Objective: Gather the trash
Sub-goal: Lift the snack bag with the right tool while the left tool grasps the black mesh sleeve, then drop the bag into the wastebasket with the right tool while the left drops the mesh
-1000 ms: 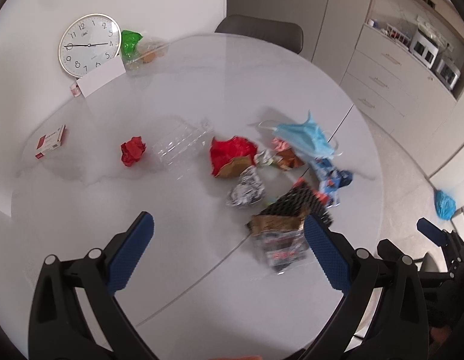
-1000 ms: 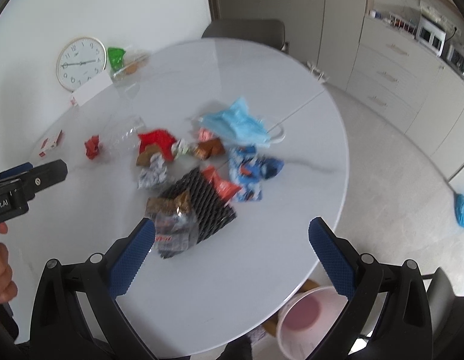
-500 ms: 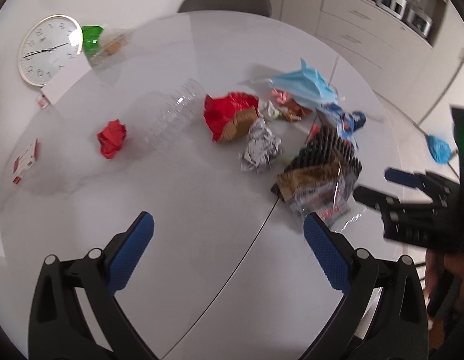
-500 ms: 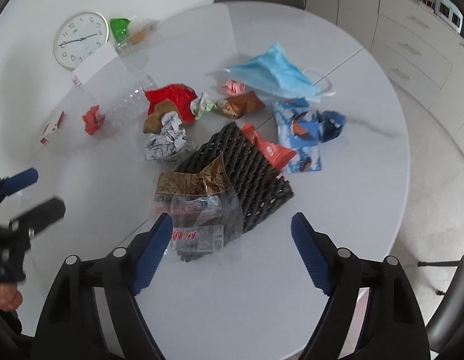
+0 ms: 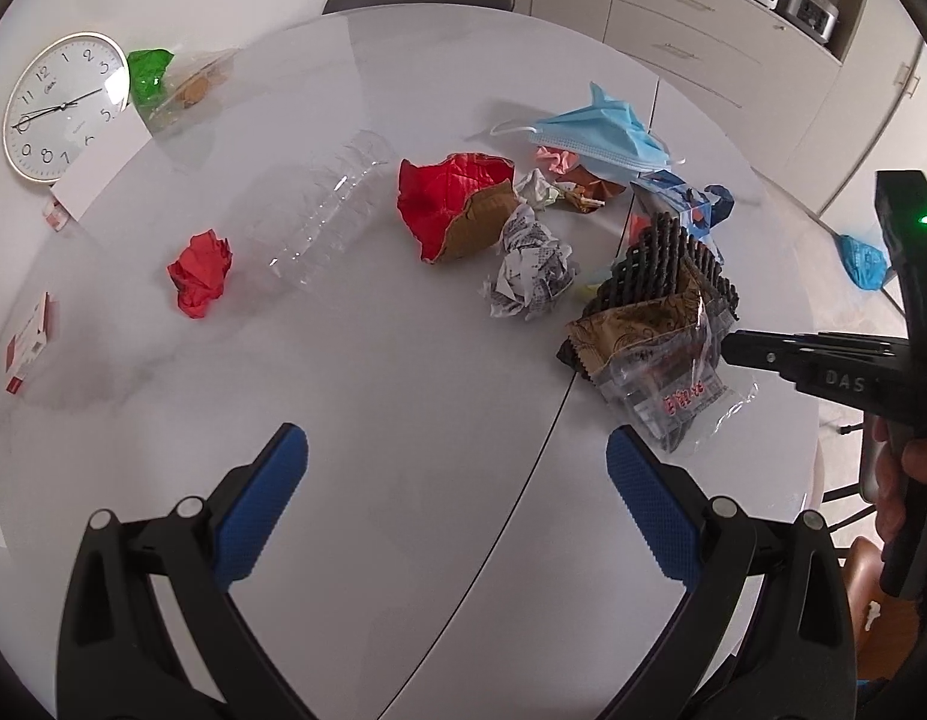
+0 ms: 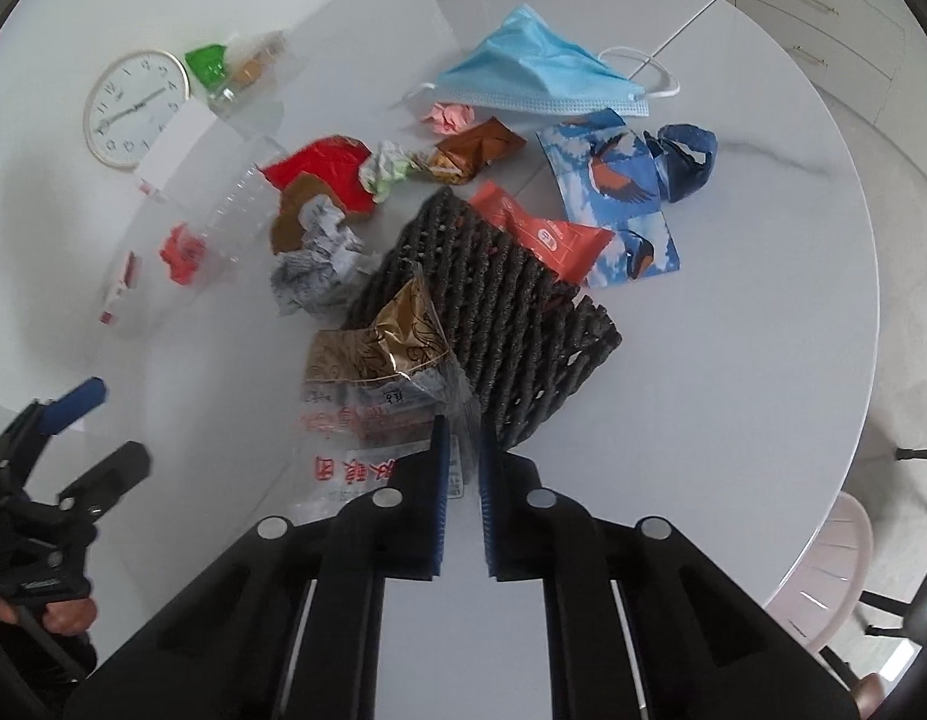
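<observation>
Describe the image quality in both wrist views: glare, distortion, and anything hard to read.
Left wrist view: strong fisheye bending with dark corners; glare on the clock face; the clear plastic bottle nearly vanishes against the white table. Right wrist view: same curvature; the right hand-held gripper is sharp, its fingers nearly shut on the clear wrapper; print stays unreadable.

On the table [image 5: 403, 390]: 1 face mask [image 6: 541, 75], 1 clear bottle [image 5: 325, 210], 1 black mesh sleeve [image 6: 493, 300], 1 clear plastic bag [image 6: 367, 420], 1 red paper ball [image 5: 200, 273], 1 newspaper ball [image 5: 532, 273], 1 pink scrap [image 6: 448, 117], 1 orange wrapper [image 6: 541, 231], 1 clock [image 5: 61, 105] at the far-left edge. Approx. 2 brown wrappers; the rest overlapped, cnt unclear.
</observation>
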Tool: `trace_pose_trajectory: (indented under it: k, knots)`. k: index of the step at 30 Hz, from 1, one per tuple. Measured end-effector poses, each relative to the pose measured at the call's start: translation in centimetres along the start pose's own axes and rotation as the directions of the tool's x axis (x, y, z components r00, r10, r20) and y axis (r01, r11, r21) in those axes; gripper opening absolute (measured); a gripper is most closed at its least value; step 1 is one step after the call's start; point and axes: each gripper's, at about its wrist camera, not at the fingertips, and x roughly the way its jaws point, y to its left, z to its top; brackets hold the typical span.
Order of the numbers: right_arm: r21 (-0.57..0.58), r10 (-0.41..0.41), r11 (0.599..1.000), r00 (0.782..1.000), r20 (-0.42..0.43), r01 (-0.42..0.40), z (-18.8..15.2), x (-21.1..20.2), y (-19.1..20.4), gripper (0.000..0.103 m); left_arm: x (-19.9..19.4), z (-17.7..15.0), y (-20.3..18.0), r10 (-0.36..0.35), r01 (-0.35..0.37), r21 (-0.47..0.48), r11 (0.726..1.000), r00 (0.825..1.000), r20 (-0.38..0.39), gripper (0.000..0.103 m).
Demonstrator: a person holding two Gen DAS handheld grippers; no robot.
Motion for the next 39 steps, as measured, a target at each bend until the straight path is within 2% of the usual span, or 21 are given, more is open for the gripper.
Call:
trace_pose_trajectory:
  k: [5,11,13,17,18,20,23,24,26,27,30,32,35,39]
  knots:
    - [0.021,0.073,0.997,0.996,0.055,-0.074,0.0,-3.1,0.1,0.004,0.2,0.3,-0.9,-0.031,0.031,0.026,0.999,0.999,0.013,0.095]
    - [0.093,0.146,0.983,0.977,0.154,-0.162,-0.1,-7.9,-2.1,0.004,1.0,1.1,-4.0,-0.067,0.062,0.138,0.989,0.997,0.03,0.095]
    - [0.109,0.132,0.982,0.974,0.183,-0.154,-0.3,-9.3,-3.0,0.004,1.3,1.4,-5.0,-0.08,0.074,0.161,0.984,0.996,0.034,0.095]
    - [0.168,0.033,0.983,0.975,0.22,-0.071,-1.5,-12.2,-6.7,0.004,2.0,1.5,-8.0,-0.125,0.11,0.244,0.964,0.991,0.047,0.095]
    - [0.188,0.01,0.981,0.975,0.22,-0.053,-1.9,-12.6,-7.7,0.004,2.3,1.3,-9.3,-0.143,0.122,0.287,0.95,0.988,0.052,0.095]
    - [0.24,-0.039,0.971,0.976,0.212,-0.014,-3.0,-13.4,-10.2,0.004,2.6,0.7,-11.4,-0.141,0.101,0.365,0.925,0.987,0.083,0.095]
    - [0.316,-0.083,0.949,0.976,0.201,0.016,-4.8,-14.1,-13.5,0.004,3.4,-0.2,-14.1,-0.118,0.048,0.471,0.881,0.986,0.12,0.086]
    - [0.333,-0.094,0.943,0.976,0.197,0.024,-5.2,-14.3,-14.2,0.004,4.2,-0.4,-15.0,-0.105,0.03,0.505,0.863,0.987,0.12,0.081]
    - [0.364,-0.109,0.931,0.976,0.19,0.033,-6.3,-14.5,-15.7,0.004,5.8,-0.4,-15.9,-0.083,0.019,0.53,0.848,0.992,0.096,0.073]
    - [0.379,-0.115,0.925,0.975,0.189,0.035,-6.7,-14.7,-16.3,0.004,6.4,-0.3,-16.0,-0.078,0.024,0.53,0.848,0.994,0.08,0.066]
    - [0.406,-0.12,0.913,0.975,0.187,0.035,-7.7,-14.9,-17.6,0.004,7.8,-0.1,-15.8,-0.057,0.023,0.524,0.852,0.997,0.049,0.058]
    - [0.425,-0.121,0.905,0.975,0.186,0.031,-8.2,-14.9,-18.2,0.004,8.4,0.0,-15.4,-0.05,0.027,0.523,0.852,0.998,0.03,0.056]
    - [0.446,-0.12,0.895,0.975,0.189,0.023,-9.1,-15.1,-19.1,0.004,8.9,0.0,-15.1,-0.083,0.071,0.511,0.857,0.997,0.001,0.052]
    - [0.466,-0.119,0.884,0.974,0.19,0.017,-9.7,-15.2,-19.7,0.004,8.8,0.2,-15.2,-0.122,0.122,0.494,0.861,0.992,-0.031,0.032]
